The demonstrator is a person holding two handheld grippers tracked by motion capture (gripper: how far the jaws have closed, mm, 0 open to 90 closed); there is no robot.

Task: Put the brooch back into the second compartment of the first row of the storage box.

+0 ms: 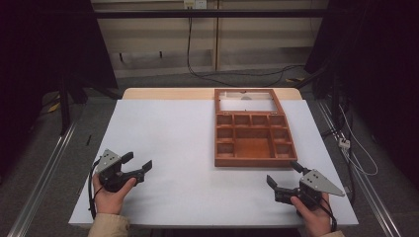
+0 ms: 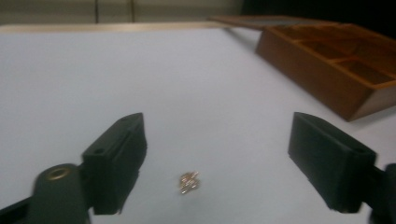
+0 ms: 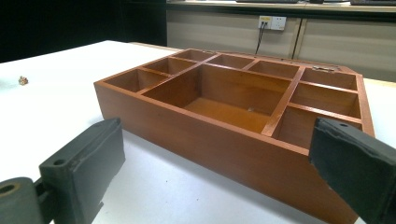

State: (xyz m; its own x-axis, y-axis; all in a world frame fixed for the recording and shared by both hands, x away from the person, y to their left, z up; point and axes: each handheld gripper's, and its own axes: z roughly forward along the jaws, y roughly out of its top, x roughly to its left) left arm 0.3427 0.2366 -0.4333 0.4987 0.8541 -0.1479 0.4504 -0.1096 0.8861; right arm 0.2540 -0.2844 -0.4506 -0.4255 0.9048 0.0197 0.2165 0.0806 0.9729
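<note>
Left hand-held gripper (image 2: 215,158) hovering wide open, gripping nothing; small gold trinket (image 2: 189,182) lying on tabletop (image 2: 140,70) between its jaws, low centre of frame.

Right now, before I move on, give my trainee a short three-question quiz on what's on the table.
1. True or false: the wooden box lies with its lid open.
2. What lies on the table between the left gripper jaws? A) a small gold-coloured trinket B) a spoon C) a cup
3. Does the right gripper hold anything?

Key: 1 true. 2 A. 3 No, its jaws stand apart with nothing between them, facing the box.
</note>
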